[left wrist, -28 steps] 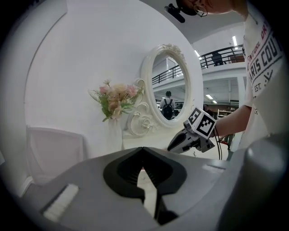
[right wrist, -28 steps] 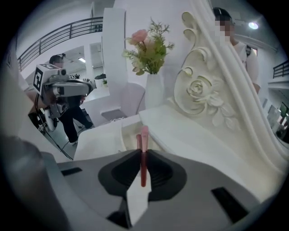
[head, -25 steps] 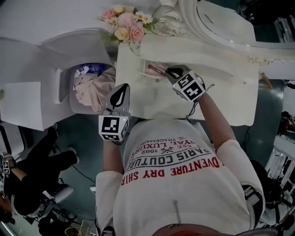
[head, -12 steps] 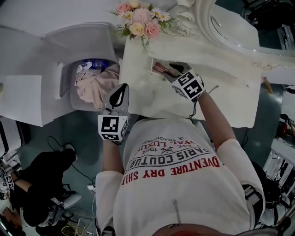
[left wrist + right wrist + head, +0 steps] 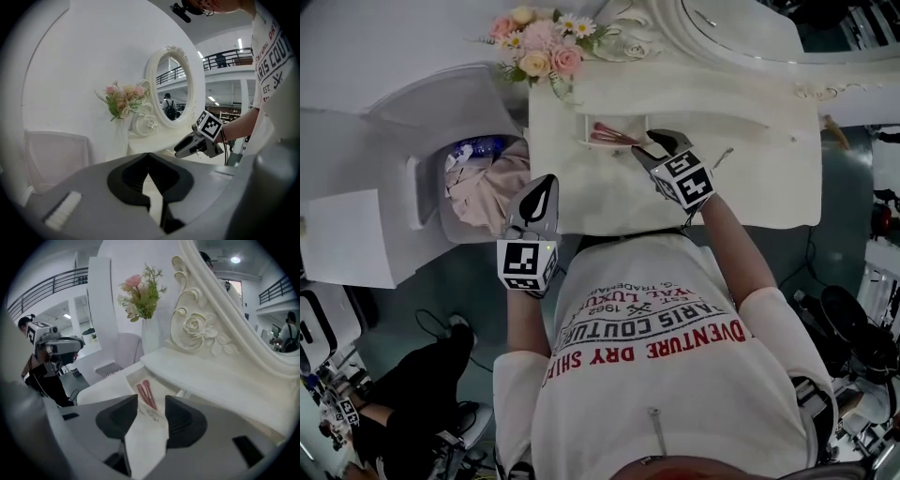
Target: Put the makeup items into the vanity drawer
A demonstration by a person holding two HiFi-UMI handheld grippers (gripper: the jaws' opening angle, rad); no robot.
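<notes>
White vanity worktop (image 5: 750,178): an open drawer (image 5: 616,123) near its left end holds two pink makeup brushes (image 5: 609,136) lying side by side. A vase of flowers (image 5: 539,47) stands at the rear left corner, beside the oval mirror (image 5: 741,42) frame.

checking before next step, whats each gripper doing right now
left gripper: shut, empty
right gripper: open, jaws have just been opening, nothing between them

White vanity drawer (image 5: 162,383): pulled open, set w/ its front at the tabletop's near edge. Inside, 2 slim pink-red makeup items (image 5: 146,392), prob. brushes, lie flat side by side, close together, slanted across the drawer floor.
</notes>
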